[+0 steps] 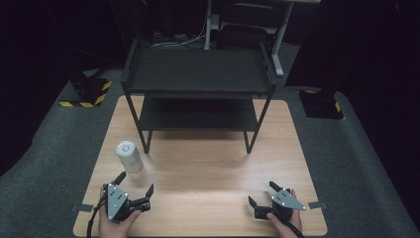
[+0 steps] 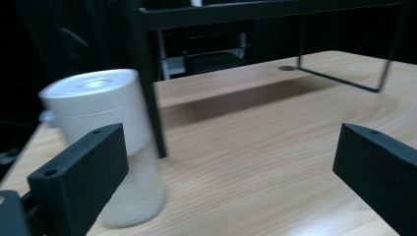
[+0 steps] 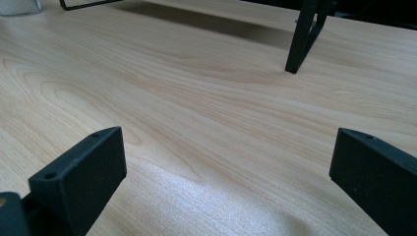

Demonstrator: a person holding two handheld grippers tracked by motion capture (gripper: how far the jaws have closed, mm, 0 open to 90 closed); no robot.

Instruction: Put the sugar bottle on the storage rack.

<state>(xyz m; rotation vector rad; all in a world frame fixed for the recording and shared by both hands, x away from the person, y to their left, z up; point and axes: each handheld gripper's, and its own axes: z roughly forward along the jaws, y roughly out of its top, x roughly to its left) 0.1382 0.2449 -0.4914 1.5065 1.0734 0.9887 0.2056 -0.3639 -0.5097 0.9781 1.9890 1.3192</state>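
A white lidded jar [image 1: 128, 156] stands upright on the wooden table [image 1: 203, 168], left of centre, by the front left leg of a black two-tier rack [image 1: 198, 84]. My left gripper [image 1: 134, 183] rests near the table's front left, open, just short of the jar. In the left gripper view the jar [image 2: 101, 123] sits ahead at left, partly behind the left jaw, with nothing between the jaws. My right gripper [image 1: 262, 193] lies at the front right, open over bare wood. The rack's leg [image 3: 302, 34] stands ahead in the right gripper view.
The rack takes up the table's back half, with two dark shelves and thin legs [image 1: 250, 141]. Grey carpet surrounds the table. Black-and-yellow blocks [image 1: 89, 91] sit on the floor at left and right. Bare wood lies between the two grippers.
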